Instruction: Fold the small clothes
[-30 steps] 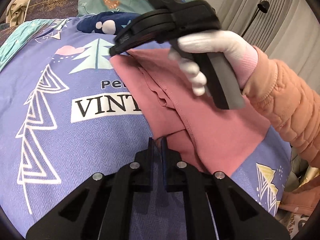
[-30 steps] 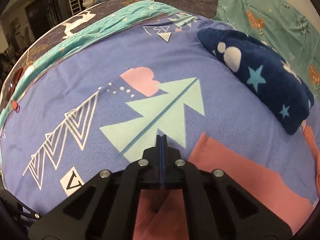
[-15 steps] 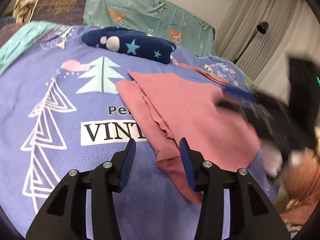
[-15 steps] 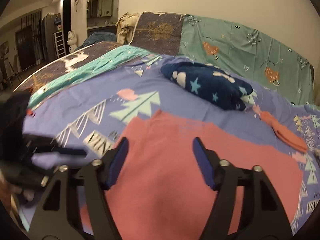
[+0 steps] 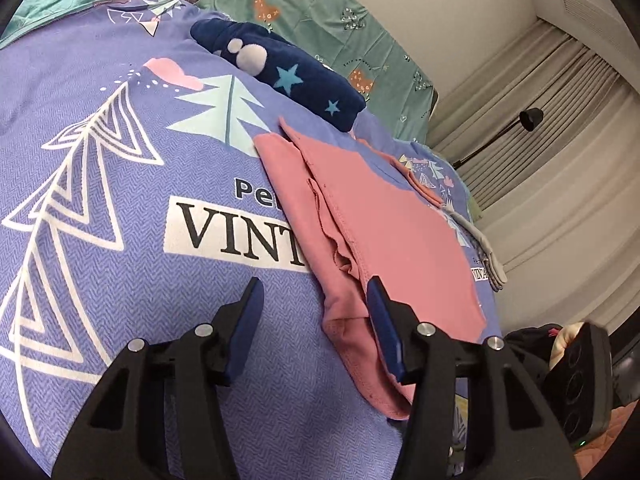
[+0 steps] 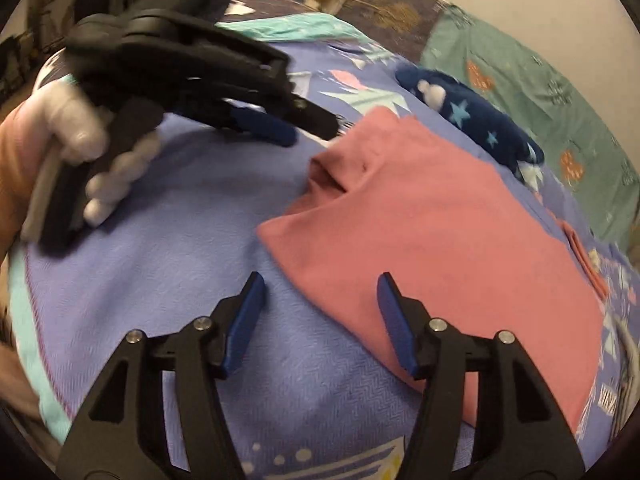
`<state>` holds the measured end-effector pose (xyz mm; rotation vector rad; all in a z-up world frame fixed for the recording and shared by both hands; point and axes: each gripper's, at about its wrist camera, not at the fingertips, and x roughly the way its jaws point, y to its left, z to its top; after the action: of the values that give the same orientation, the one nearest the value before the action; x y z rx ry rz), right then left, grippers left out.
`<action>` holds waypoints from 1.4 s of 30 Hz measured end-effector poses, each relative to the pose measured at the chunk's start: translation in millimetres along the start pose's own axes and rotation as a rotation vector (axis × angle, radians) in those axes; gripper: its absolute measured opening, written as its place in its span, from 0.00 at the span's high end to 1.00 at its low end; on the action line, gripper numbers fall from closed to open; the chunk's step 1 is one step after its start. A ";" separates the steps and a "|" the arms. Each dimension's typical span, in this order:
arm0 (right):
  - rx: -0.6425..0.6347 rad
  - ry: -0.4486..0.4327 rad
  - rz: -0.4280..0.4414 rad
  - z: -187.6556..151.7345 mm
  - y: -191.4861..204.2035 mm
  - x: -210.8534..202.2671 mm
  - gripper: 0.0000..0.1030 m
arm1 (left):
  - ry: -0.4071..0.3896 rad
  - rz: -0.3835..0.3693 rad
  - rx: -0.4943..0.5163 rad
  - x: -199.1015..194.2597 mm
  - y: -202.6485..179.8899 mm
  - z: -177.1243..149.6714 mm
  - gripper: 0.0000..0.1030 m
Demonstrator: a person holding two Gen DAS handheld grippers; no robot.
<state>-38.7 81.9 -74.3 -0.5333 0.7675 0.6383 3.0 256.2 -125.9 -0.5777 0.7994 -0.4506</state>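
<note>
My left gripper and right gripper hover with fingers opening, grasping nothing, over the folded pink cotton garment on the purple printed bedspread.

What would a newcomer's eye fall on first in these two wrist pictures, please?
Most striking is the pink garment, lying partly folded on the purple printed blanket near its big "VINT" lettering. Behind it, toward the green bedding, sits a navy star-patterned plush item. In the right wrist view the left tongs, held in a white-gloved hand, hang over the blanket beside the garment; both tongs are opening, with nothing gripped.
</note>
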 end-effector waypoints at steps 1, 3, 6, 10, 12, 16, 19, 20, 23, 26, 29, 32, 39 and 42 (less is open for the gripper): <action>0.010 0.001 -0.014 2.1 -0.5 1.2 0.43 | 0.000 0.003 0.004 0.4 -0.8 -0.7 0.47; 0.022 -0.001 -0.056 6.1 -0.7 4.7 0.48 | -0.001 0.002 0.007 0.2 -0.5 -0.9 0.46; 0.022 0.006 -0.091 11.7 6.0 13.2 0.58 | 0.003 -0.012 -0.002 1.0 1.2 0.7 0.43; 0.002 0.001 -0.093 13.9 10.1 15.9 0.59 | 0.060 -0.032 0.007 14.5 -7.0 18.3 0.35; 0.019 0.004 -0.085 13.1 7.0 16.2 0.58 | 0.093 -0.029 0.043 29.7 -14.3 33.6 0.34; 0.056 0.008 -0.090 10.8 2.3 14.2 0.55 | 0.140 -0.025 0.034 64.7 -9.4 60.0 0.34; 0.081 0.010 -0.095 8.1 -0.3 12.9 0.48 | 0.138 -0.023 0.018 83.7 -6.2 78.5 0.34; 0.091 0.013 -0.094 8.1 -1.8 13.6 0.46 | 0.139 -0.023 0.006 88.3 -5.3 83.9 0.34; 0.116 0.025 -0.087 9.7 -5.5 18.1 0.44 | 0.132 -0.023 -0.003 104.0 -7.3 95.0 0.34; 0.105 0.025 -0.111 15.4 -2.6 23.3 0.44 | 0.121 -0.012 0.021 112.7 -9.1 99.0 0.35; 0.099 0.020 -0.136 18.5 0.5 28.1 0.49 | 0.132 0.016 0.021 116.9 -8.5 102.8 0.53; 0.106 0.011 -0.114 20.3 2.1 29.1 0.79 | 0.140 0.081 -0.007 120.7 0.3 106.5 0.86; 0.224 -0.023 -0.070 18.2 -23.1 19.8 0.94 | 0.136 0.084 0.017 116.6 -9.0 110.9 0.89; 0.266 -0.058 -0.041 16.8 -31.9 11.3 0.94 | 0.131 0.078 0.019 114.4 -17.8 117.7 0.89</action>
<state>-2.6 74.5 -66.2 -0.2846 0.7705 0.5015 161.5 212.9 -109.8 -0.5018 0.9387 -0.4273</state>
